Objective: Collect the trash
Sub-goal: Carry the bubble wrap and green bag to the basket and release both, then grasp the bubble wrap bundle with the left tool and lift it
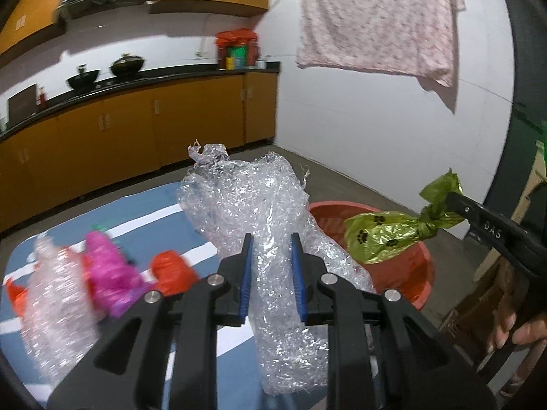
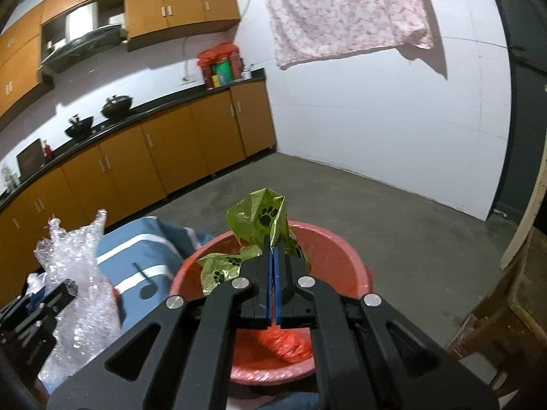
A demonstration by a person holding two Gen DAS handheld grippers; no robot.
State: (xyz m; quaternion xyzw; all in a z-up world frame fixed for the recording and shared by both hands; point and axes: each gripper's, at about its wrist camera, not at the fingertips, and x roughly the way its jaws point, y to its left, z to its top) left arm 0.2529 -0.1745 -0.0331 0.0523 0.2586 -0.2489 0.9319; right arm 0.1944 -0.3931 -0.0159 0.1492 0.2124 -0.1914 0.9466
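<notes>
Blue striped tabletop (image 1: pixel 164 212), holding loose trash at left. Red basin (image 2: pixel 345 259), right of it, red bag inside. Bubble wrap (image 1: pixel 259 212), upright, clamped in my left hand-held gripper (image 1: pixel 272 275). Green paw-print bag (image 1: pixel 383 235), pinched at its knot by my right hand-held gripper (image 2: pixel 273 273), hanging over the basin

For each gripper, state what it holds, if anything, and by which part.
The left gripper clamps the bubble wrap around its middle. The right gripper pinches the green paw-print bag by its knotted neck.
</notes>
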